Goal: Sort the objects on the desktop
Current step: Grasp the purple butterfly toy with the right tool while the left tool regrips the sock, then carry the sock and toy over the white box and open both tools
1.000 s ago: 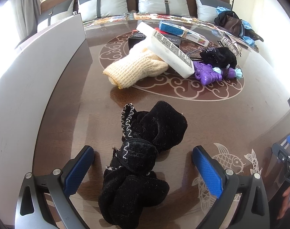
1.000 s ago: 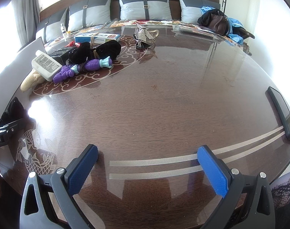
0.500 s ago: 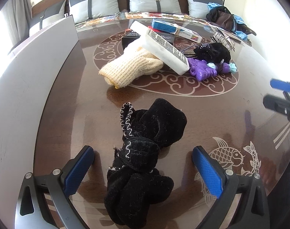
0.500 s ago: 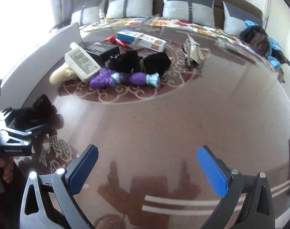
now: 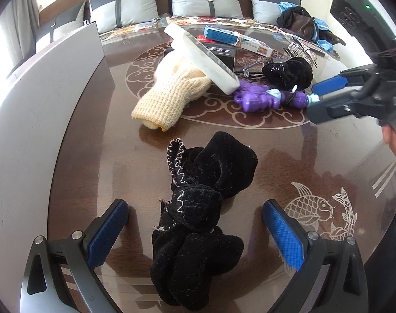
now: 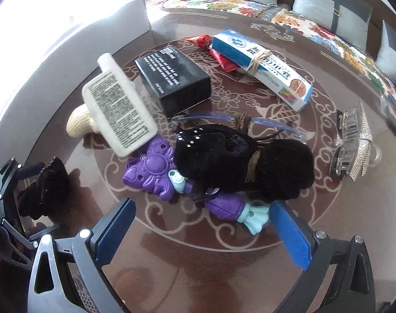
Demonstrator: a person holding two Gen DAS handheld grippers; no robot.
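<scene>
A black velvet scrunchie bundle (image 5: 200, 208) lies on the dark table between the wide-apart fingers of my left gripper (image 5: 198, 232), which is open and not clamping it. Further back sit a cream knit glove (image 5: 172, 94), a white bottle (image 6: 118, 109), a purple toy (image 6: 156, 174) and a black fuzzy item (image 6: 239, 156). My right gripper (image 6: 203, 232) is open just in front of the purple toy and fuzzy item, and shows as the right gripper (image 5: 328, 96) at the right of the left wrist view.
A black box (image 6: 172, 78), a blue-and-white carton (image 6: 260, 62), red packets (image 6: 219, 57), clear glasses (image 6: 224, 118) and a rhinestone hair clip (image 6: 352, 143) lie around the table's round pattern. A grey panel (image 5: 41, 104) stands along the left. A cushioned sofa (image 5: 198, 0) runs behind.
My right gripper has swung left and forward, from over bare table to right in front of the purple toy and fuzzy item. The left gripper stayed around the black bundle.
</scene>
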